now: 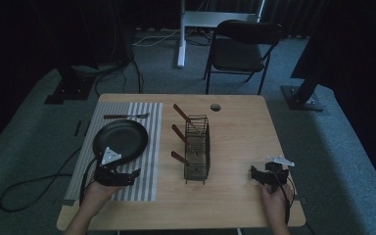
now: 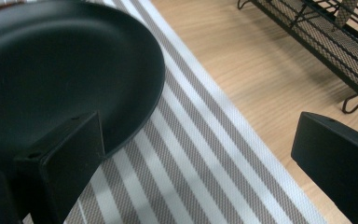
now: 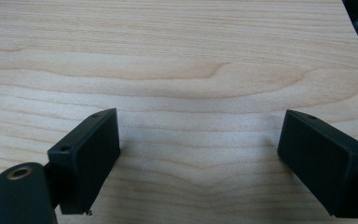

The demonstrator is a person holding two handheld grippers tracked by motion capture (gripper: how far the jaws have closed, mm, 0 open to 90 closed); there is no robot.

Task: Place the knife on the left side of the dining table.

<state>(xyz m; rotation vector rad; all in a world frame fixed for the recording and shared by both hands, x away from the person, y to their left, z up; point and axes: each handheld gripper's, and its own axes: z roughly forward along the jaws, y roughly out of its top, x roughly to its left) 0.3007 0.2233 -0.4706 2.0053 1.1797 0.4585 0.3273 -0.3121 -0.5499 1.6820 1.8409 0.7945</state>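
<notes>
1. Wooden desk (image 1: 235,147), seen from the high view, carrying a striped placemat (image 1: 147,166) on its left part and a black wire rack (image 1: 197,149) near its middle.
2. Black pan (image 1: 121,139) lying on the striped placemat; a fork (image 1: 127,116) lies on the placemat beyond it.
3. Three wooden-handled utensils (image 1: 180,132) standing tilted in the wire rack, handles pointing up and to the left.
4. Left hand-held gripper (image 1: 120,176), jaws spread wide, above the placemat's near end; in the left gripper view one jaw overlaps the pan's near rim, the other sits over bare wood.
5. Right hand-held gripper (image 1: 264,175), jaws likewise apart and holding nothing, over bare desk at the near right, well apart from the rack.
6. Folding chair (image 1: 242,46) on the carpet beyond the desk.
</notes>
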